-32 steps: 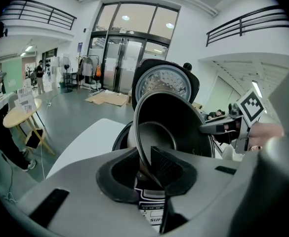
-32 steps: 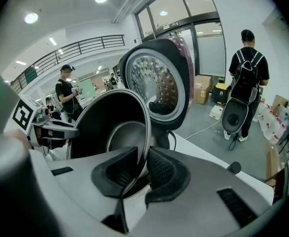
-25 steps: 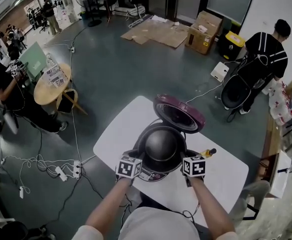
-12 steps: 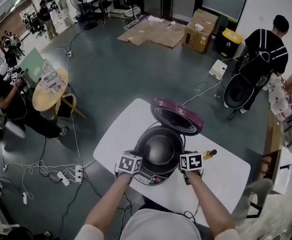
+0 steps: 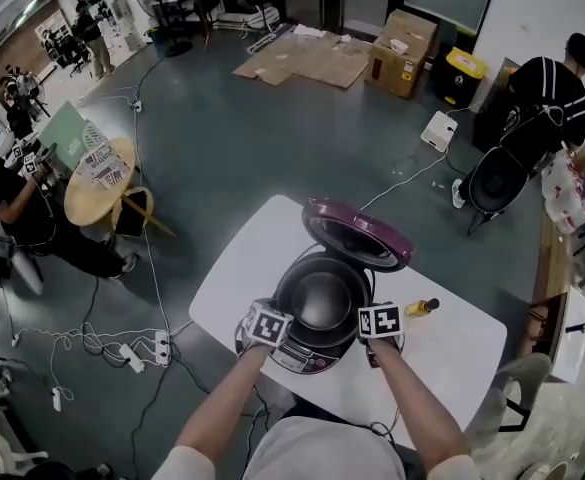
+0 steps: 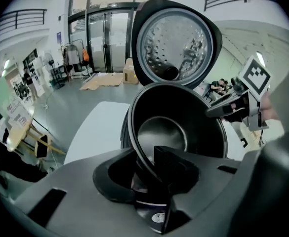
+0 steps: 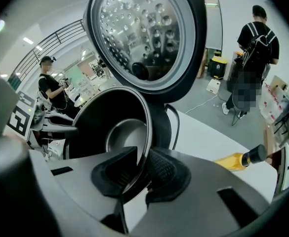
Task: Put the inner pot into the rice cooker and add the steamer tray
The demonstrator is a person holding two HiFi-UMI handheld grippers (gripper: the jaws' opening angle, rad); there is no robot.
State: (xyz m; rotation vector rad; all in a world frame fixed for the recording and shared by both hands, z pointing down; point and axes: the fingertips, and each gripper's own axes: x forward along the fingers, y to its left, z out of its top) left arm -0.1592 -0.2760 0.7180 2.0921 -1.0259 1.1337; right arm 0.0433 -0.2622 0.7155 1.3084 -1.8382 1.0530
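The dark inner pot [image 5: 322, 300] sits down in the rice cooker [image 5: 294, 353] on the white table, under the raised purple lid [image 5: 358, 234]. My left gripper [image 5: 277, 311] is at the pot's left rim. In the left gripper view the rim [image 6: 134, 132] runs between its jaws [image 6: 146, 171]; they have just been opening and a gap shows beside the rim. My right gripper [image 5: 368, 313] is shut on the right rim [image 7: 145, 127], its pads [image 7: 161, 174] pressing it. No steamer tray shows in any view.
A yellow bottle with a dark cap [image 5: 420, 307] lies on the table [image 5: 452, 358] right of the cooker. The lid's perforated inner plate [image 6: 176, 41] stands upright behind the pot. Cables and a power strip [image 5: 142, 346] lie on the floor to the left. People stand farther off.
Both grippers have come down with the pot, which has sunk from above the cooker's opening to inside its body. The lid has stayed up.
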